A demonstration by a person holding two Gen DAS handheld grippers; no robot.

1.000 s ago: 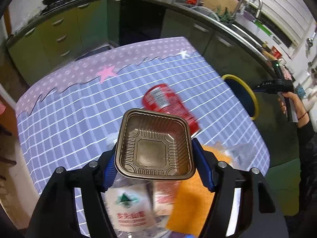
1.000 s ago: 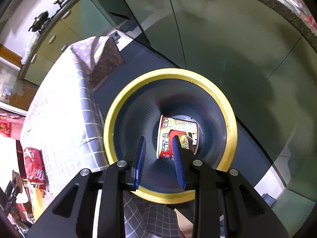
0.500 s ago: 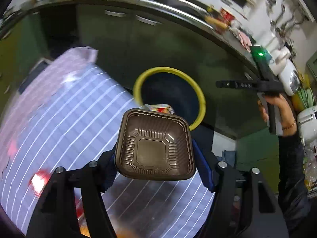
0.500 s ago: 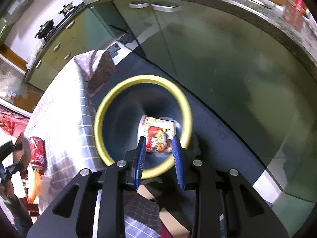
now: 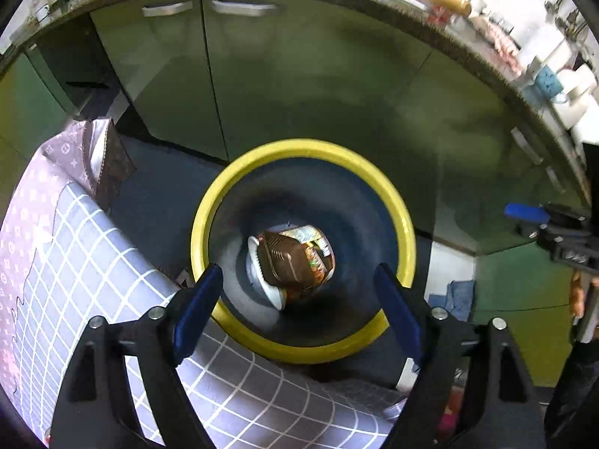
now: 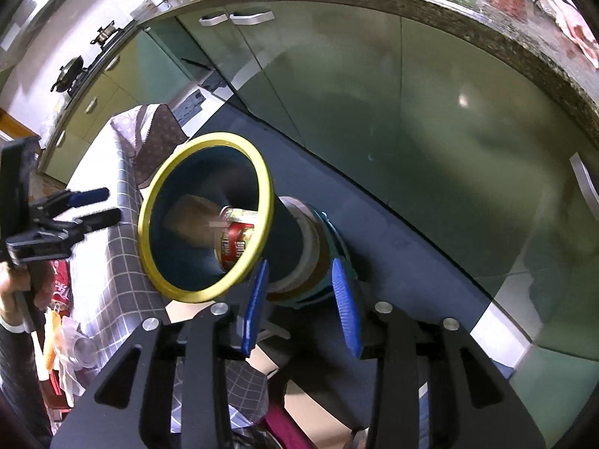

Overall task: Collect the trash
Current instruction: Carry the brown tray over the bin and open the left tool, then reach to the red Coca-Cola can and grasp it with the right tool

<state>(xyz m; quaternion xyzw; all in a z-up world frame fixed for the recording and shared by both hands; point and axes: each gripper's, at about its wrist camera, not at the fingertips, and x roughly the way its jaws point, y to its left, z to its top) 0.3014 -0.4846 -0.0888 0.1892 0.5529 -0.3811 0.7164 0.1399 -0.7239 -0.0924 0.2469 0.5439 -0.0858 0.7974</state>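
Nearest the left wrist camera, the left gripper (image 5: 295, 299) is seen with its blue fingers spread wide and nothing between them; it is held above the bin (image 5: 406, 239), over the yellow rim. Directly below, the brown tray (image 5: 286, 263) lies at the bottom of the bin, tilted against a cup (image 5: 318, 262) with a red printed label — so this drop looks complete. The step is best finished by lifting the gripper straight up, clear of the rim, before it is swung back over the checked tablecloth (image 5: 75, 262), where more trash is probably waiting, though little of it can be made out here. The right gripper (image 6: 301, 305) is held beside the bin, its fingers partly apart and empty; it should be kept out of the left one's return path. Beyond stand the green cabinets (image 5: 299, 75).
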